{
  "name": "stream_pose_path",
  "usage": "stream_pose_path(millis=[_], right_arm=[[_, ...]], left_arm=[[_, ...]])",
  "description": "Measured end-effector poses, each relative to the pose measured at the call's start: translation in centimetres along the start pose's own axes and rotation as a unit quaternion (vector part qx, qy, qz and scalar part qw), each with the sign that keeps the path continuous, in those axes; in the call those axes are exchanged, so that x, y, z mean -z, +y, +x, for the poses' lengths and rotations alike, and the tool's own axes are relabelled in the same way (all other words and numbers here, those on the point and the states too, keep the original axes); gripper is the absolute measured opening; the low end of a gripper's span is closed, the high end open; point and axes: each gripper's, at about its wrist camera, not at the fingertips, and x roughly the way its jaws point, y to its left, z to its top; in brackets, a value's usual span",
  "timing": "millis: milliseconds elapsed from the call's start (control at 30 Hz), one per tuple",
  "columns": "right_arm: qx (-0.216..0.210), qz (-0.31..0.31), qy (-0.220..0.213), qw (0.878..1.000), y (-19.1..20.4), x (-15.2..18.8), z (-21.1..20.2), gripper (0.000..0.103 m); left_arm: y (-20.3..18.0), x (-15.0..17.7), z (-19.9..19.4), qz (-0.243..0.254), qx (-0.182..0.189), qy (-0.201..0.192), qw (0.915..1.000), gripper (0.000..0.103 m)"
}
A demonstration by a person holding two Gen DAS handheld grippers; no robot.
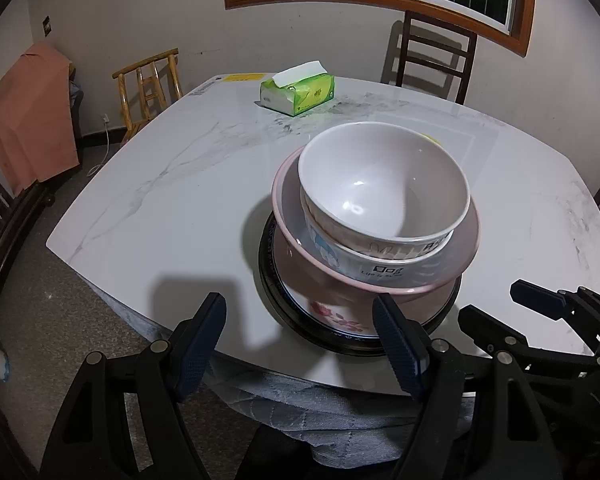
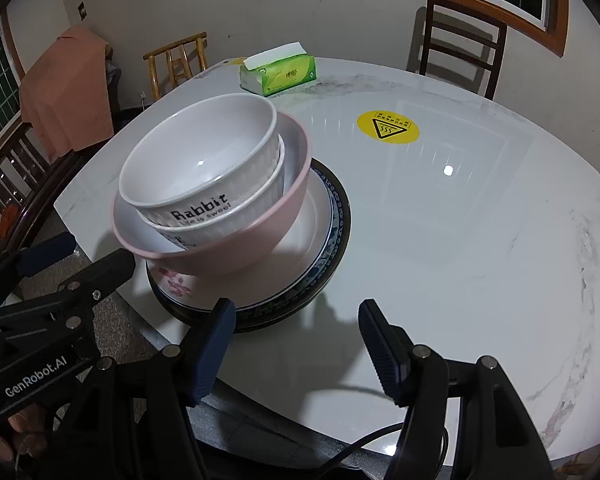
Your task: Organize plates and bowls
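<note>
Black linkage tongs (image 2: 296,344) with ribbed navy pads (image 1: 396,352), silver pivot screws, white "GenRobot.AI" lettering.

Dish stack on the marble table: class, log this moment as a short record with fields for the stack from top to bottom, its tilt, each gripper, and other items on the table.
stack top: white Rabbit bowl
second: white ribbed bowl
third: pink bowl, tilted
fourth: floral plate
bottom: dark-rimmed plate
surface: marble table
left gripper: open, empty, fingers short of the stack
right gripper: open, empty
other items: green tissue pack, yellow warning sticker
</note>
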Motion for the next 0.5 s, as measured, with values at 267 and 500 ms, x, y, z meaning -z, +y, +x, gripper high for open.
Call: stream_pose_path(millis=[267, 500], right_arm=[[-0.001, 0.001, 0.002, 1.0, 0.09, 0.12, 0.14, 0.066], [-0.001, 0.001, 0.003, 1.0, 0.11, 0.12, 0.25, 0.066]], left_arm=[[0.15, 0.01, 0.01, -0.001, 0.003, 0.002, 1.0, 0.073], [0.27, -0.02, 0.11, -0.003, 0.005, 0.004, 1.0, 0.073]])
